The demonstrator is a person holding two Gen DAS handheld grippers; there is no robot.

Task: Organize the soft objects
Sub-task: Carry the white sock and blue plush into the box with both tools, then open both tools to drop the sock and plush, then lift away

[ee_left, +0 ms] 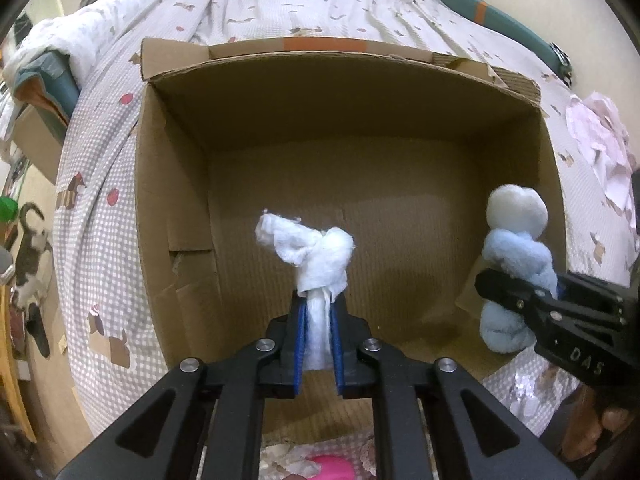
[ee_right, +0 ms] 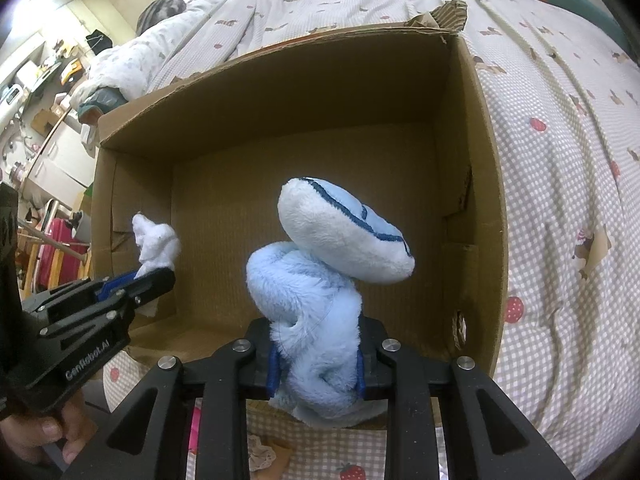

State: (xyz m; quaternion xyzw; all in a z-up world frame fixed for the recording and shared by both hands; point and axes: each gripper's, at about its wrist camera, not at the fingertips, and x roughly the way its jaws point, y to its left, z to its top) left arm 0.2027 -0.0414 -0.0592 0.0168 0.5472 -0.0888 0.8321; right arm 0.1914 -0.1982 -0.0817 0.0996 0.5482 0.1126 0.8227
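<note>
While held over open cardboard box (ee_left: pixel 176 184), white cloth (ee_left: pixel 316 256) is pinched at tail by left gripper (ee_left: pixel 318 344), blue plush toy (ee_right: pixel 320 320) squeezed mid-body by right gripper (ee_right: pixel 318 364). Both judged light, limp, compressible; bunched middle best gripped.

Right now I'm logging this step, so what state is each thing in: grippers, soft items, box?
left gripper: shut on white cloth, held over the box.
white cloth: knotted, clamped, off the box floor.
right gripper: shut on blue plush toy.
blue plush toy: twisted, clamped, held upright above the box.
cardboard box: open, flaps torn, nothing resting inside.
</note>
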